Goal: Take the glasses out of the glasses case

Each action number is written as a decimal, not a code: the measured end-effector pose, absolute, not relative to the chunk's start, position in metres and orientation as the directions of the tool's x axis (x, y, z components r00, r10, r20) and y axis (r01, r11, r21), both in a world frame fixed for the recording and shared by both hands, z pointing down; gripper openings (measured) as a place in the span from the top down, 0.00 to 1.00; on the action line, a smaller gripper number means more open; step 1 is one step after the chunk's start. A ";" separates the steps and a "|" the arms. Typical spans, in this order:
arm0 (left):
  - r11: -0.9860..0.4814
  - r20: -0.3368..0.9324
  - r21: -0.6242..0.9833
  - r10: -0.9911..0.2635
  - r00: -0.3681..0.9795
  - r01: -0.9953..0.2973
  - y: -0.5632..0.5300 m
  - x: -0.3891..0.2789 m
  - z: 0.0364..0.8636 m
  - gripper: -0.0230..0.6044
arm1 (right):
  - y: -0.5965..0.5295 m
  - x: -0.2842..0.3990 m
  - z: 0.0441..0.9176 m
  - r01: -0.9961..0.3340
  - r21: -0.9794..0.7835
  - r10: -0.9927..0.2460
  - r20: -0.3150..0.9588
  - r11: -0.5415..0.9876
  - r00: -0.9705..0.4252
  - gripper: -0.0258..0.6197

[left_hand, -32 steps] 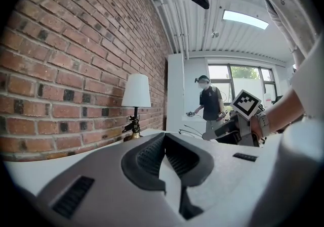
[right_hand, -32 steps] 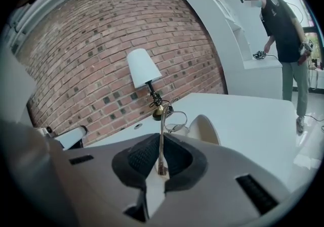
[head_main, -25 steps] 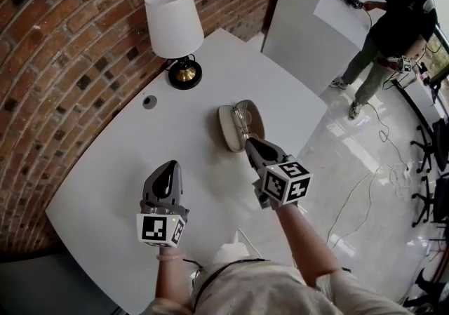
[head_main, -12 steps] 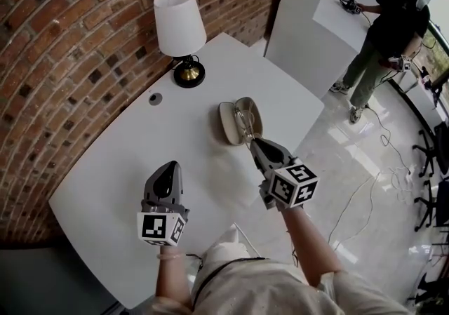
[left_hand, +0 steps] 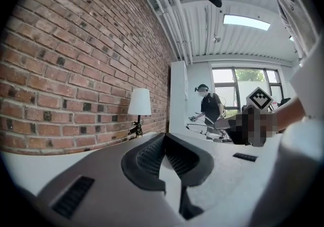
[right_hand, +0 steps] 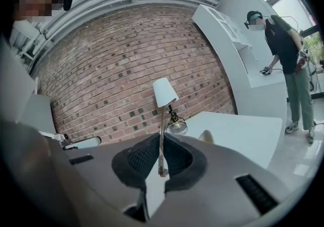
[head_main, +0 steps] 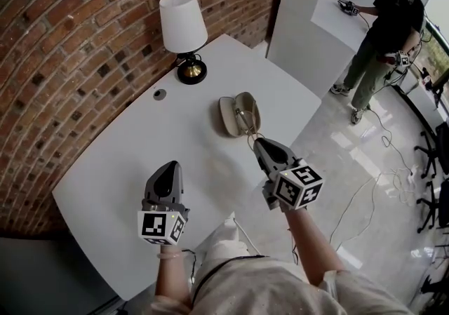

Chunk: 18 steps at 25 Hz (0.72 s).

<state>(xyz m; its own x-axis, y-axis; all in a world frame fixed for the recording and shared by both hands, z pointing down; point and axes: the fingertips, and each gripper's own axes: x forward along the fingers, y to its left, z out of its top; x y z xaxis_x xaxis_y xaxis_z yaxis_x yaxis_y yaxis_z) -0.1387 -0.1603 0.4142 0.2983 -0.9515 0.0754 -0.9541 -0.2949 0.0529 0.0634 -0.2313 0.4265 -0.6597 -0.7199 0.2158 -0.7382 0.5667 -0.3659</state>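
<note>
Right gripper (head_main: 257, 142), at centre frame in the head view, is clenched on one thin temple arm of the glasses (head_main: 246, 126); its own view shows the metal arm (right_hand: 161, 152) pinched between the pads. The arm's long axis runs along the jaws, up and slightly left in the head view, with the lenses pointing away from the gripper at the lower right rim of the glasses case (head_main: 229, 116). The case lies open on the white tabletop (head_main: 119, 166), its halves side by side, below the lamp (head_main: 182, 22). Left gripper (head_main: 168, 166), lower left, hangs over the tabletop with jaws closed together on nothing (left_hand: 164, 137)
</note>
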 end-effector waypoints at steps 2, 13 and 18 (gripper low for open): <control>-0.293 0.072 0.049 -0.953 0.296 -0.955 -0.153 -0.137 0.412 0.96 | -0.224 0.067 0.422 -0.735 -0.368 -0.722 0.203 0.570 -0.662 0.92; -0.278 0.042 0.035 -0.959 0.279 -0.960 -0.117 -0.126 0.388 0.96 | -0.185 0.089 0.393 -0.718 -0.345 -0.723 0.142 0.605 -0.677 0.92; -0.257 0.031 0.025 -0.966 0.258 -0.966 -0.103 -0.127 0.382 0.96 | -0.173 0.096 0.383 -0.716 -0.319 -0.725 0.113 0.621 -0.680 0.92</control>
